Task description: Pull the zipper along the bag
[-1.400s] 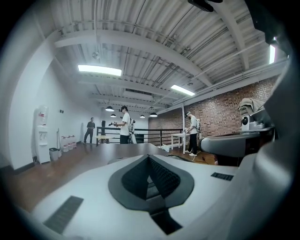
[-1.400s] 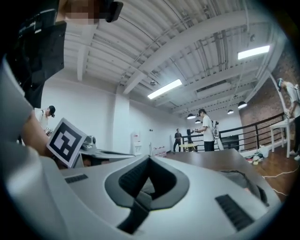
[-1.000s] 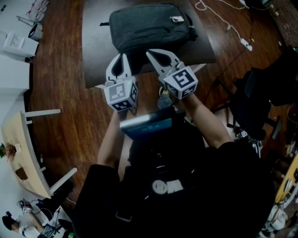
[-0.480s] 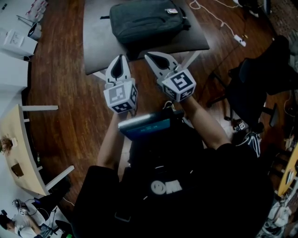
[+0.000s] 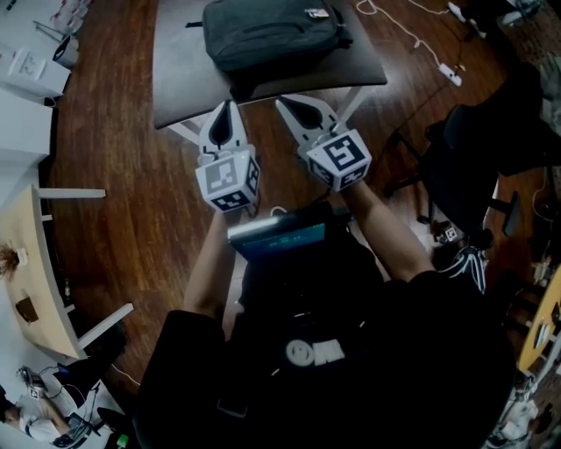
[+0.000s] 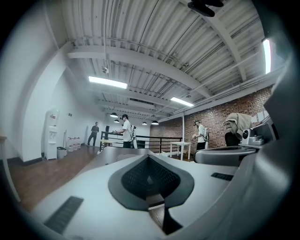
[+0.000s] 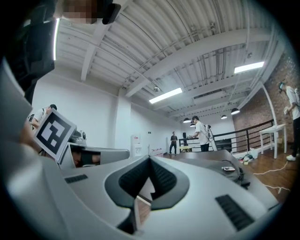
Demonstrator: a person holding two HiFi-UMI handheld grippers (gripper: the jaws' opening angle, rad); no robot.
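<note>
Both tongs are hovering level and side by side over the brown plank floor (image 5: 114,158), just short of the near edge of the grey flat-topped bench (image 5: 175,96). On the left tongs (image 5: 225,110) the pale moulded plastic jaws are pressing tip to tip, with nothing between the dark ribbed pads. The right tongs (image 5: 287,105) are likewise pressing together and carrying nothing. I am reading this closed posture as compact carriage for the approach.

The dark grey woven-fabric backpack (image 5: 272,35) is lying flat on the bench towards its far edge, well apart from both tongs. It is looking soft and slightly puffed, with rounded corners, and a small pale tag (image 5: 316,12) is showing at its right end. The zipper pull is too small to pick out, so I am judging the pull not yet begun. I am expecting the slack cloth to bunch unless one pair of tongs is anchoring it.
</note>
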